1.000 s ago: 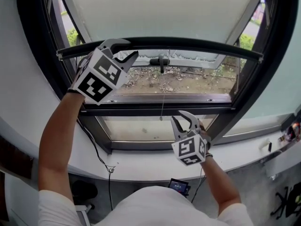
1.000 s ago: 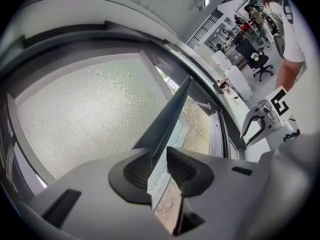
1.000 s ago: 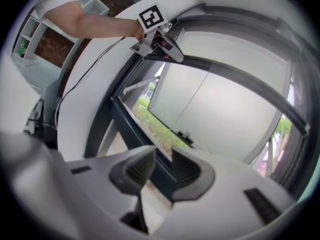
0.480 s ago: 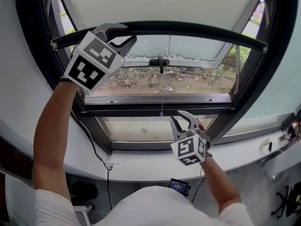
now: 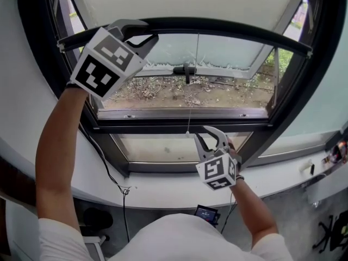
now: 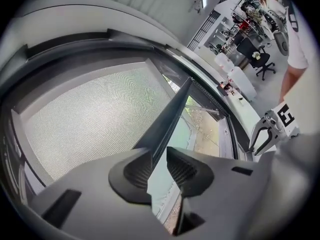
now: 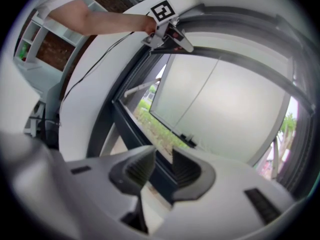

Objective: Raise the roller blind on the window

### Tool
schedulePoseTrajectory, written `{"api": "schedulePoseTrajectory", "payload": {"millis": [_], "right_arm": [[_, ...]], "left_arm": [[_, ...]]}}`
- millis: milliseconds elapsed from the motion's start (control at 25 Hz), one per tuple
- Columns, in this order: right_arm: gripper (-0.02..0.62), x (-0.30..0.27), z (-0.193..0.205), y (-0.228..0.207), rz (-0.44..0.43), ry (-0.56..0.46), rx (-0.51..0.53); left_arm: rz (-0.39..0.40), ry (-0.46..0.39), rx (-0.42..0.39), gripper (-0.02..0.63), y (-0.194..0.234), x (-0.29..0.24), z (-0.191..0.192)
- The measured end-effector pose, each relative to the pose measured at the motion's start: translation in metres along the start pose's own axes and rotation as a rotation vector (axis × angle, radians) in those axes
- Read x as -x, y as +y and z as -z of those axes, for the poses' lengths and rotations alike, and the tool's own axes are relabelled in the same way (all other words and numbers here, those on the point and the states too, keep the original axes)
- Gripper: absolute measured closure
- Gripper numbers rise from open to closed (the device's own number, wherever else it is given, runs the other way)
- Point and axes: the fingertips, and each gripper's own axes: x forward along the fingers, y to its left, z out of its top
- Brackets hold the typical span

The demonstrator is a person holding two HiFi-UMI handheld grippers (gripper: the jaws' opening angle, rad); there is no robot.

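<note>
My left gripper [image 5: 148, 30] has its jaws clamped on the left end of the roller blind's [image 5: 185, 1] dark bottom bar [image 5: 228, 30], high on the window [image 5: 179, 127]. My right gripper [image 5: 204, 134] hangs lower, jaws apart and empty.

A black cable [image 5: 125, 192] trails down the white ledge [image 5: 163, 192] toward the floor. Below the ledge sits a small screen [image 5: 206, 215]. Dry leaves [image 5: 185, 94] litter the ground outside, with bushes [image 5: 284, 56] beyond. An office chair [image 6: 254, 54] stands by cluttered desks [image 6: 235, 79].
</note>
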Motion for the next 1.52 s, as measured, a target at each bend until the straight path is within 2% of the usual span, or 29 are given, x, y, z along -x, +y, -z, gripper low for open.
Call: {"api": "schedulePoseTrajectory", "payload": {"millis": [840, 1280, 1520], "right_arm": [[0.491, -0.023, 0.004, 0.015, -0.079, 0.012, -0.049], [0.483, -0.048, 0.003, 0.0, -0.047, 0.03, -0.07], [0.471, -0.07, 0.006, -0.004, -0.061, 0.06, -0.104]], "left_arm": [[-0.03, -0.029, -0.015, 0.503, 0.022, 0.002, -0.02], [-0.043, -0.013, -0.051, 0.505, 0.035, 0.005, -0.029], [-0.042, -0.001, -0.064, 0.505, 0.035, 0.003, -0.029]]}}
